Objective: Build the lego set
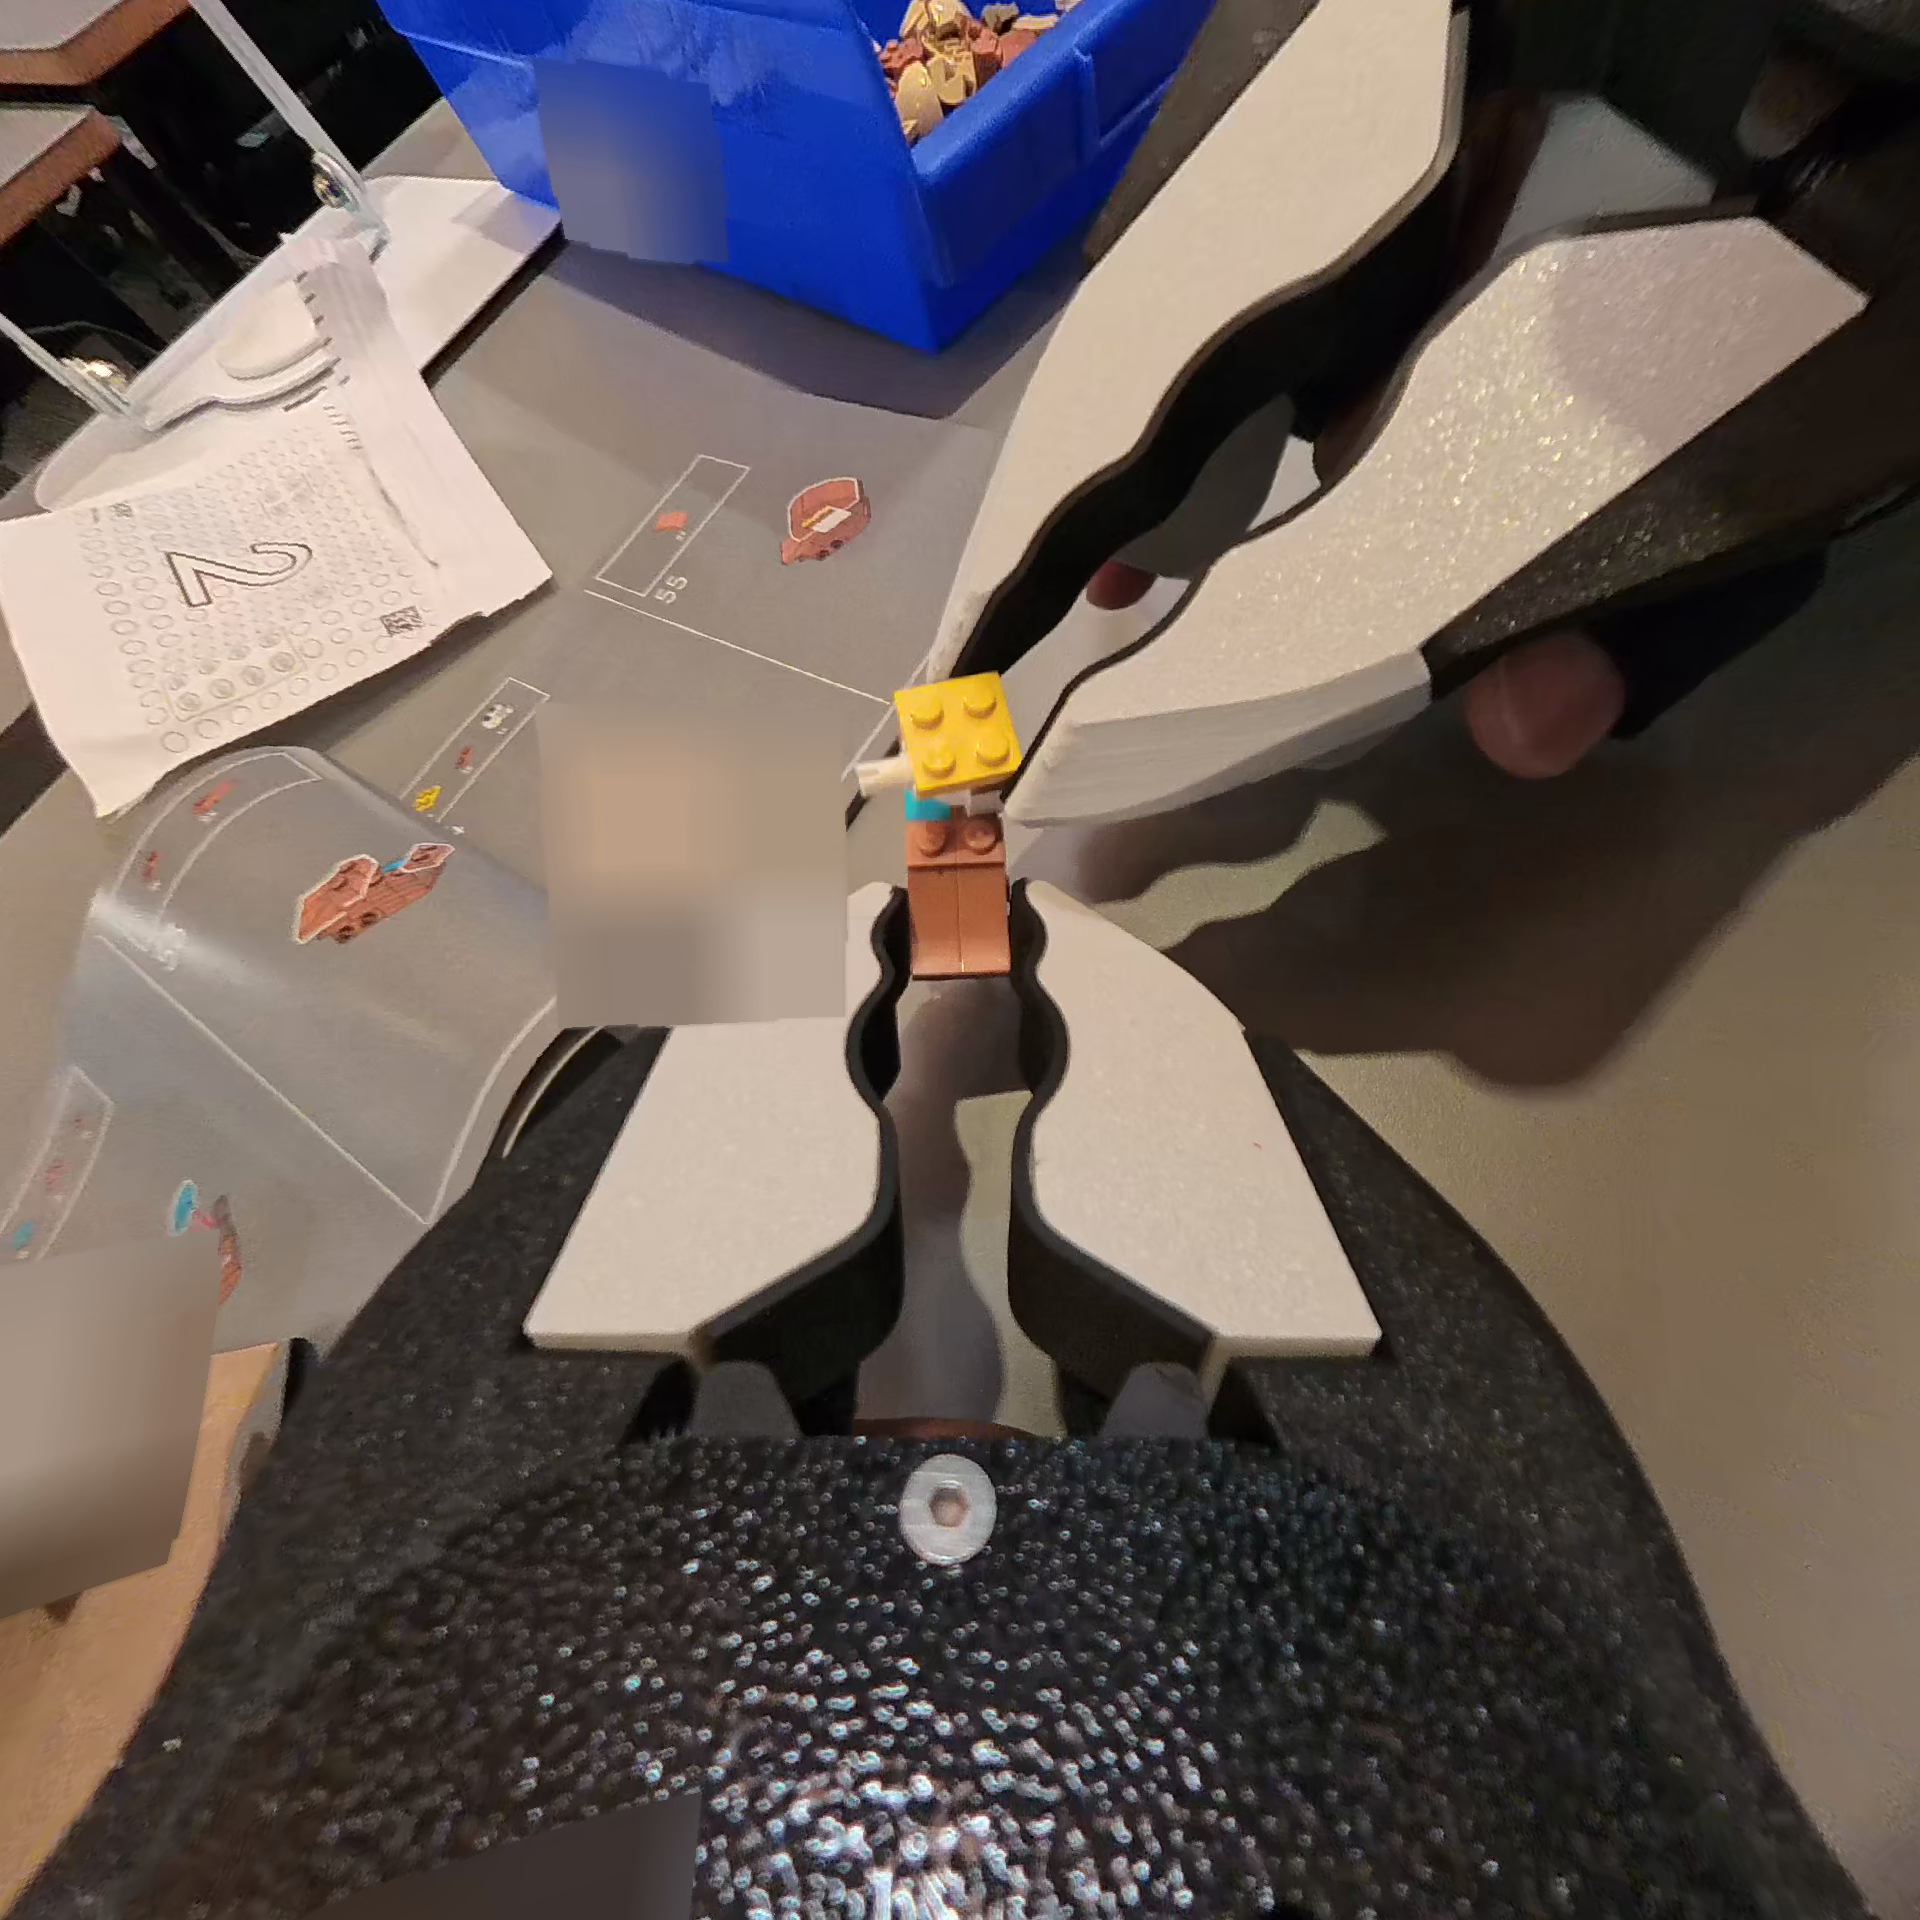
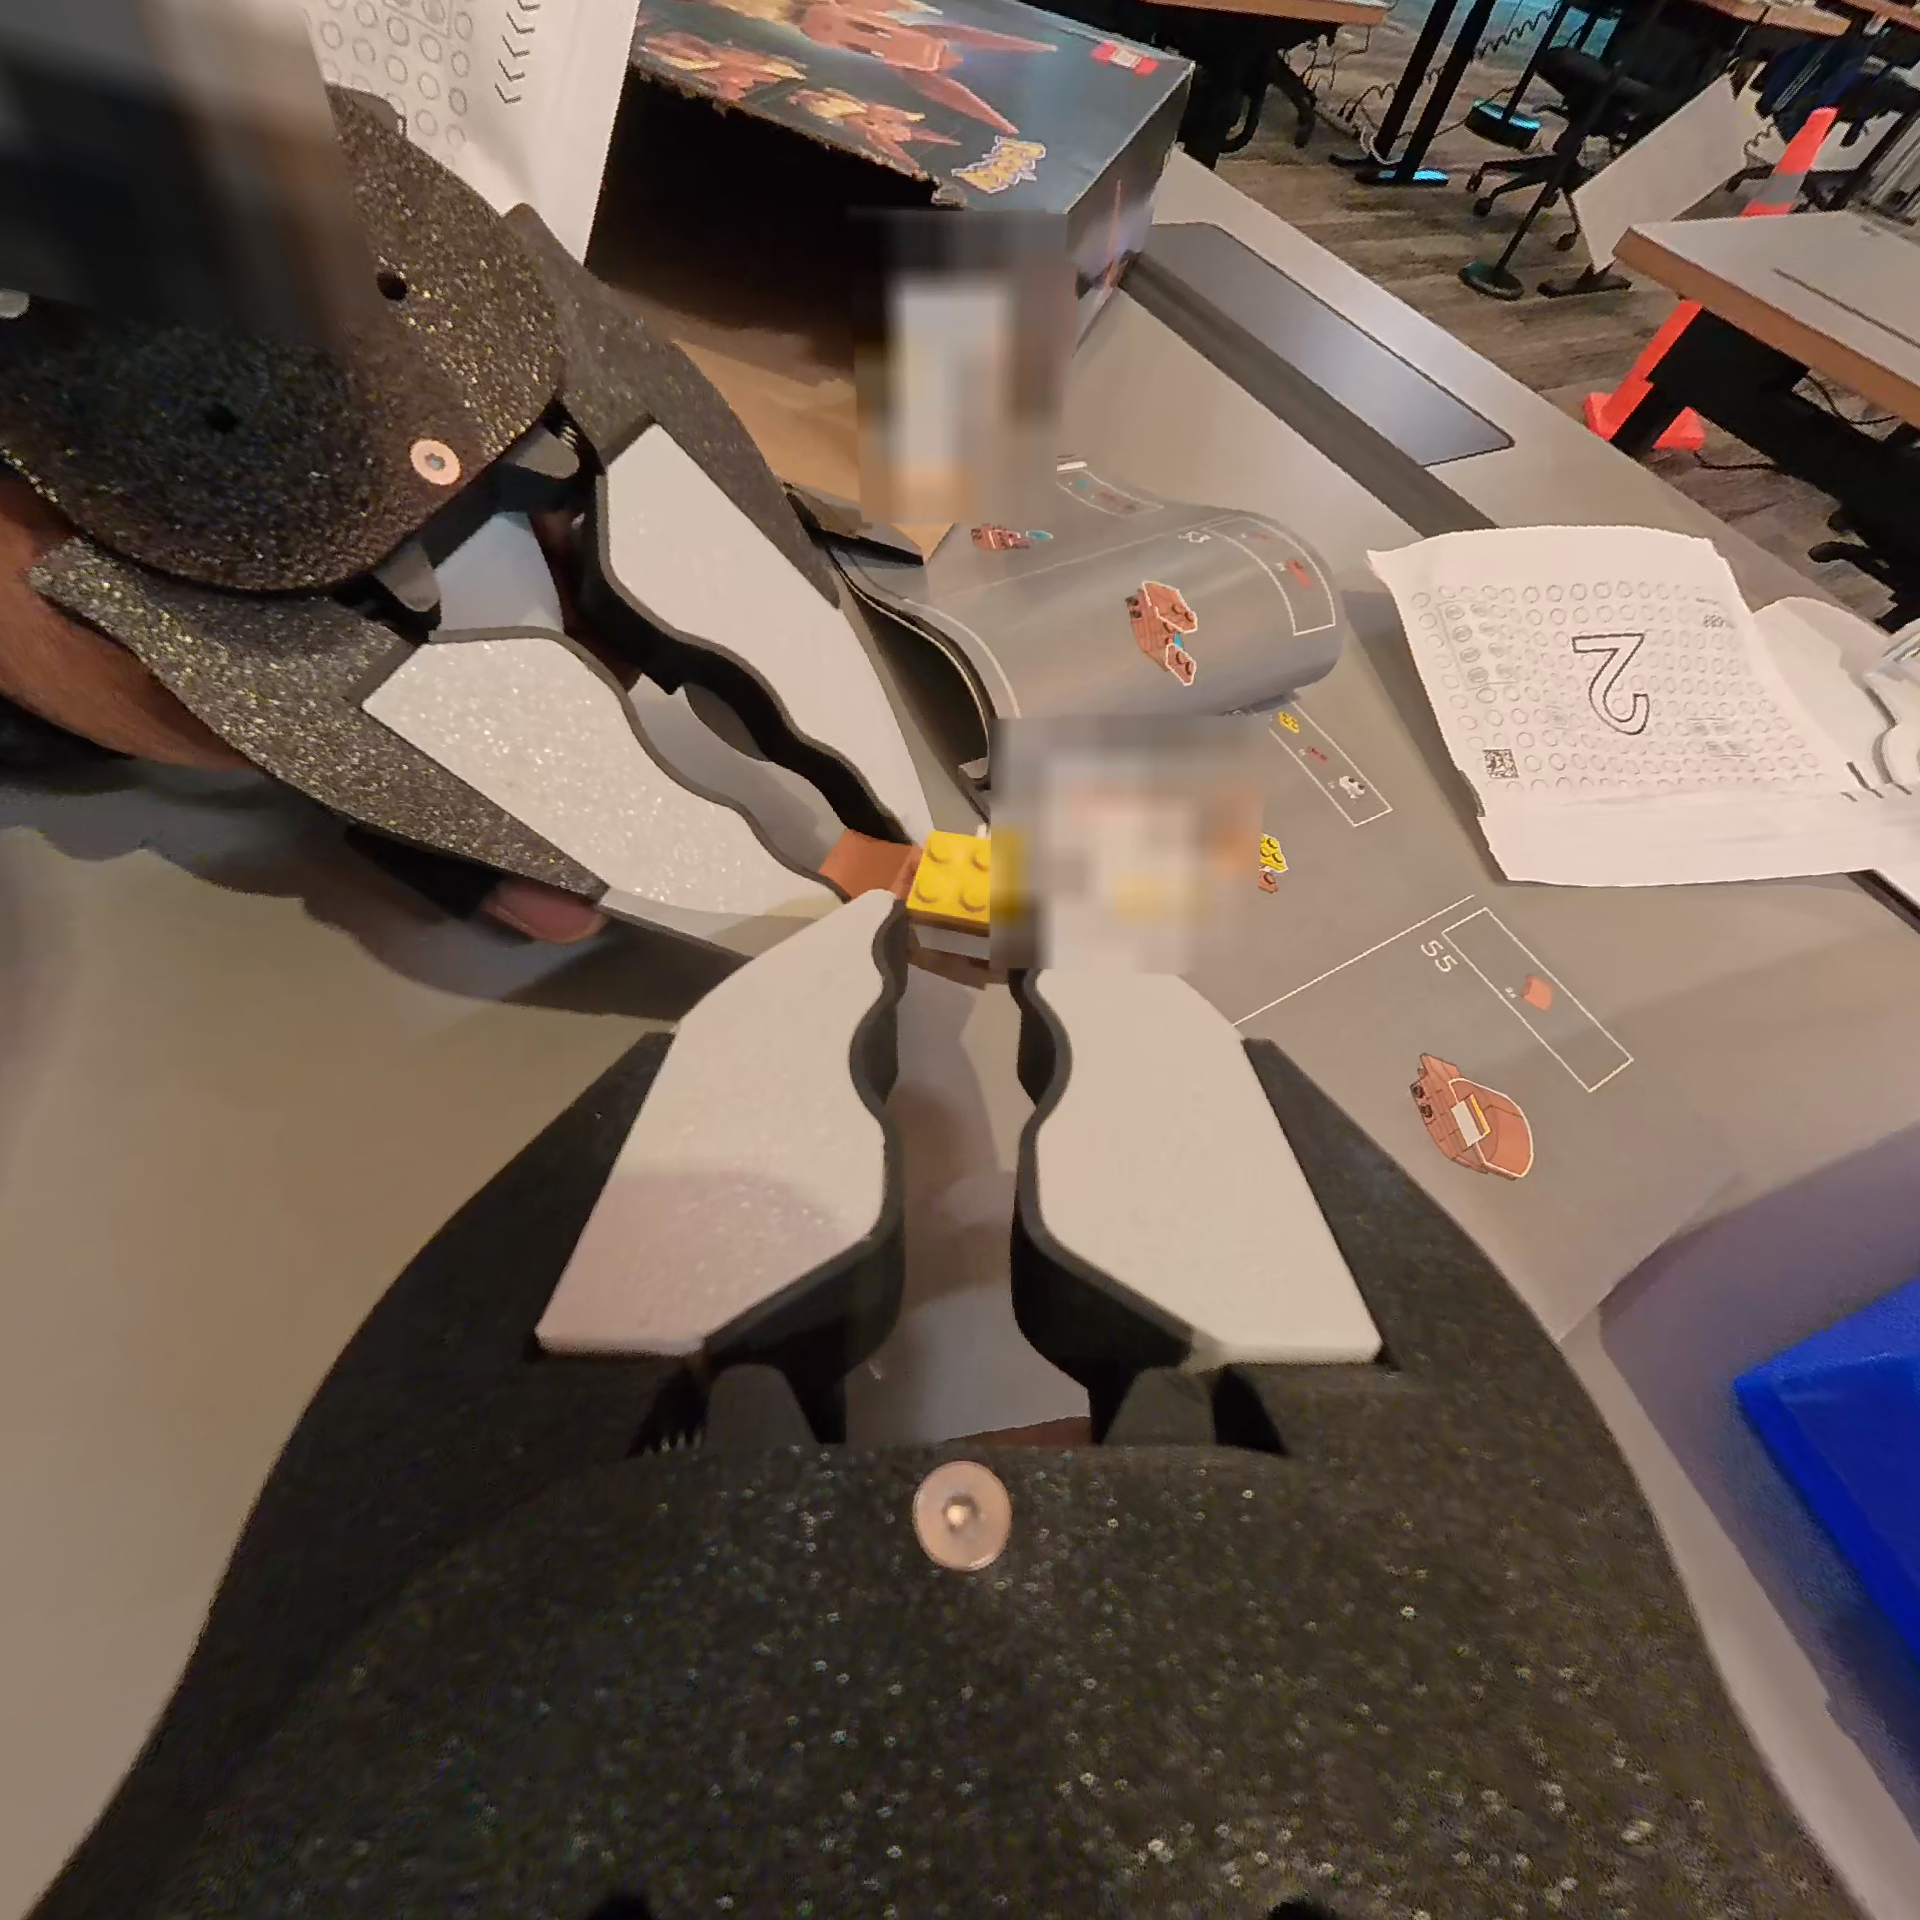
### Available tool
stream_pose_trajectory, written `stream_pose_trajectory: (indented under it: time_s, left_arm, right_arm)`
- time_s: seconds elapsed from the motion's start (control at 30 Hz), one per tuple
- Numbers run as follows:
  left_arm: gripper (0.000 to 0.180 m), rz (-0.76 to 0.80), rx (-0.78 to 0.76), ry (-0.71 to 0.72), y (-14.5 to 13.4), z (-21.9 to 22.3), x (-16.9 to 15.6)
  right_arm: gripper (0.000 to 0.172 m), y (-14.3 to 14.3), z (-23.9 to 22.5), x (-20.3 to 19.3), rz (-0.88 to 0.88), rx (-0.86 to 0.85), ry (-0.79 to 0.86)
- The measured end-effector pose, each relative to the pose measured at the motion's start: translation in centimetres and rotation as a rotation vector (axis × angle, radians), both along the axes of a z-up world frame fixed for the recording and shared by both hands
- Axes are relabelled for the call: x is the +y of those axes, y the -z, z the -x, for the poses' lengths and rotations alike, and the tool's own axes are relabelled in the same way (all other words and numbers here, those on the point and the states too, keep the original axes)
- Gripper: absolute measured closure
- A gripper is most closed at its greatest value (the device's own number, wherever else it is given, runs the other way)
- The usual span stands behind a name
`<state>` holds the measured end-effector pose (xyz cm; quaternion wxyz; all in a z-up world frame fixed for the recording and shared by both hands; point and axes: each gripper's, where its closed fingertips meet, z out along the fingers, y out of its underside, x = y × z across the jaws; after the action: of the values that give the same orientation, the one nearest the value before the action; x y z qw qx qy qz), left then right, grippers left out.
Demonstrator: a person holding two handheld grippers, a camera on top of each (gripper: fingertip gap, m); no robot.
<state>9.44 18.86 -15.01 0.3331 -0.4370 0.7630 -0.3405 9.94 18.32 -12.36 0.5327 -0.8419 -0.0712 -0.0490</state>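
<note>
Between the 2 claws above the table [image 1: 1558, 1195], a small brick assembly [image 1: 958, 831] is gripped at both ends.
Left wrist view: the left claw [image 1: 956, 925] pinches its brown base; light, rigid, prone to snapping apart. Right wrist view: the right claw [image 2: 951, 961] clamps the end under the yellow plate [image 2: 951, 873]; a blur hides the rest.

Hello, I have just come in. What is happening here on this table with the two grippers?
A person holds a gripper in each hand above a grey table. The left gripper is shut on the brown end of a small brick assembly. The right gripper closes on the assembly's other end, by the yellow plate. An open instruction booklet, a white paper bag and a blue bin of bricks lie around.
</note>
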Motion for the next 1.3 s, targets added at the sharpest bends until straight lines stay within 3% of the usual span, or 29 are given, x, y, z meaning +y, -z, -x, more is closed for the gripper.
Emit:
stream_pose_trajectory:
  time_s: [0.4,1.3]
  left_arm:
    - [0.163,-0.023,-0.068,-0.036,-1.0,-0.4,0.2]
    - [0.163,-0.07,-0.099,-0.039,-1.4,-0.4,0.3]
  right_arm:
    - [0.154,-1.2,-0.3,0.3,-0.099,0.161,0.09]
    - [0.154,-1.0,-0.4,0.2,-0.081,-0.035,0.104]
